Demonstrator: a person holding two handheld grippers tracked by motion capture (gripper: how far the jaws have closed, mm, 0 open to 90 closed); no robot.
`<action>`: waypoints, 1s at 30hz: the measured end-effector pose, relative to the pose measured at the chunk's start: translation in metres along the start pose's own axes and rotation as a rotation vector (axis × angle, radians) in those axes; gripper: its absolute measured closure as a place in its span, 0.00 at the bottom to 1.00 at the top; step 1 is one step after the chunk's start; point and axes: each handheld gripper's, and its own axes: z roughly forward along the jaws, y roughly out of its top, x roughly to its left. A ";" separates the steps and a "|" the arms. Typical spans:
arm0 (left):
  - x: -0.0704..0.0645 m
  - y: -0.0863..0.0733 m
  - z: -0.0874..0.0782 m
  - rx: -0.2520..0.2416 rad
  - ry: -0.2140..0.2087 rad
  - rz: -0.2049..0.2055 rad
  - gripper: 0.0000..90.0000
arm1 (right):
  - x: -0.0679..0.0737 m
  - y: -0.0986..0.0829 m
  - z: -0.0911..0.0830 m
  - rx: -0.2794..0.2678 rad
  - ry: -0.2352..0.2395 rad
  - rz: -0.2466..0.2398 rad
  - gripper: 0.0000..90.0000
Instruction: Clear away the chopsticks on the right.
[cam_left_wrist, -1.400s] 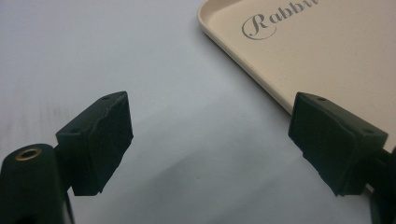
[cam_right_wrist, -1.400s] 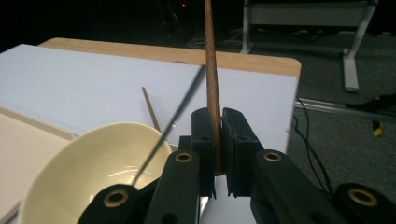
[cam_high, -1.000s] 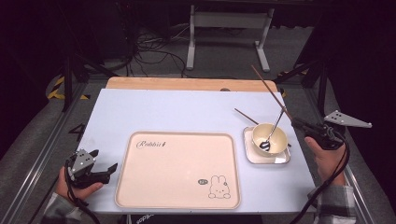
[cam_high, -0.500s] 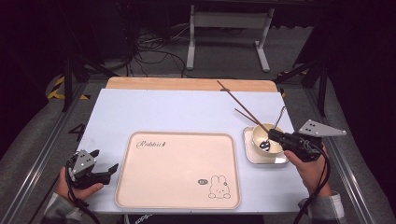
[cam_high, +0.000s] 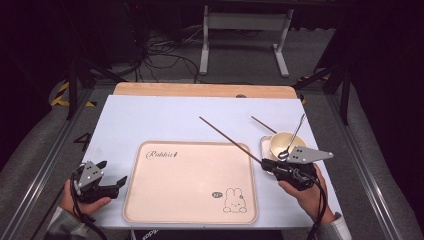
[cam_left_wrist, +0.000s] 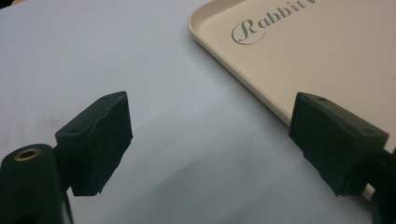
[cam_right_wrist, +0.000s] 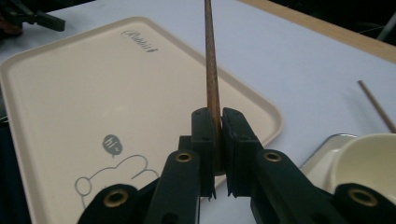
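Note:
My right gripper is shut on one end of a thin brown chopstick. The stick slants up and to the left over the far right corner of the beige rabbit tray. In the right gripper view the jaws pinch the chopstick, which rises straight ahead above the tray. A second chopstick lies on the table behind the cream bowl. My left gripper rests open on the table beside the tray's left edge. Nothing lies between its fingers.
The bowl stands on a small metal dish and a metal utensil leans in it. White table surface stretches behind the tray to a wooden strip at the far edge. The floor beyond holds cables and a stand's legs.
My right gripper has moved left and lower, from beside the bowl to the tray's right edge. The chopstick has swung down to point up-left. The left gripper has stayed put.

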 end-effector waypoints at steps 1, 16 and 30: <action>0.000 0.000 0.000 0.003 0.001 0.000 0.16 | 0.003 -0.001 0.003 0.009 0.007 -0.004 0.94; 0.001 -0.002 -0.002 0.003 -0.006 0.001 0.16 | 0.021 -0.018 0.050 0.149 0.074 -0.046 0.94; 0.001 0.000 0.001 0.009 -0.005 0.012 0.16 | 0.027 -0.031 0.068 0.219 0.082 -0.050 0.94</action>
